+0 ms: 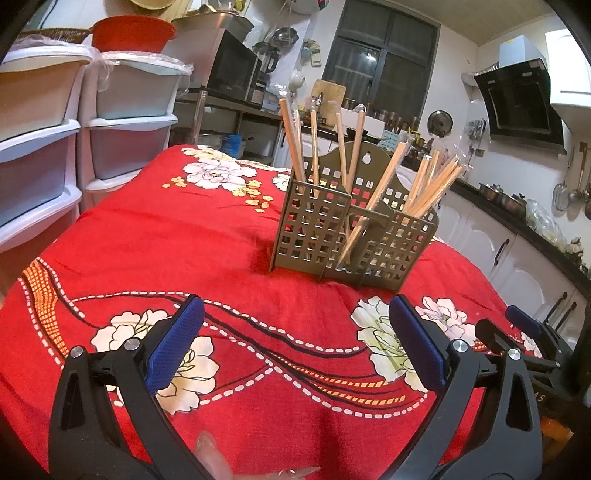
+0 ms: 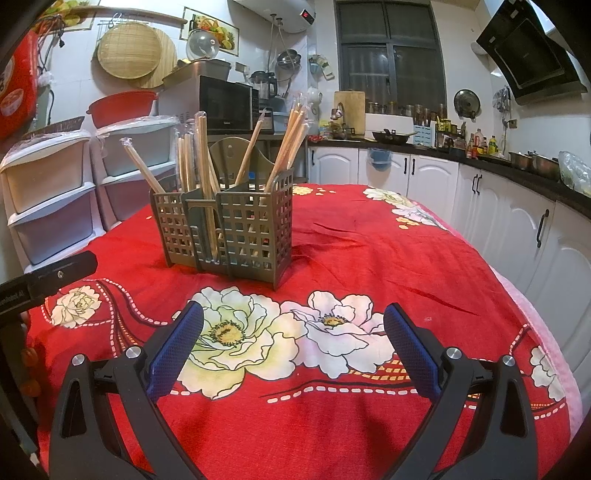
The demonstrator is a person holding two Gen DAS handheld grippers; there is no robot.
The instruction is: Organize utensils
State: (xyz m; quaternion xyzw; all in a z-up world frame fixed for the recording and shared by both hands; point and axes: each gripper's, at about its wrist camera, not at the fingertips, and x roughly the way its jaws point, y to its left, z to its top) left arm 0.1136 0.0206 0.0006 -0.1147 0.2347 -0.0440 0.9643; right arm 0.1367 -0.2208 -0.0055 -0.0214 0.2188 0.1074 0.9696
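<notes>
A grey-green slotted utensil holder [image 1: 343, 229] stands upright on the red flowered tablecloth [image 1: 221, 229]. Several wrapped wooden chopsticks [image 1: 428, 188] stick up from its compartments. It also shows in the right wrist view [image 2: 229, 229], with its chopsticks [image 2: 201, 155] leaning outwards. My left gripper [image 1: 295, 328] is open and empty, low over the cloth, in front of the holder. My right gripper [image 2: 293, 332] is open and empty, over the cloth in front and to the right of the holder. It also shows in the left wrist view [image 1: 517, 325] at the right edge.
White plastic drawer units [image 1: 74, 147] stand beyond the table's left side, with a red basin [image 1: 133, 33] on top. White kitchen cabinets [image 2: 498, 206] and a dark countertop with pots run along the right. A microwave [image 2: 225, 105] stands behind the table.
</notes>
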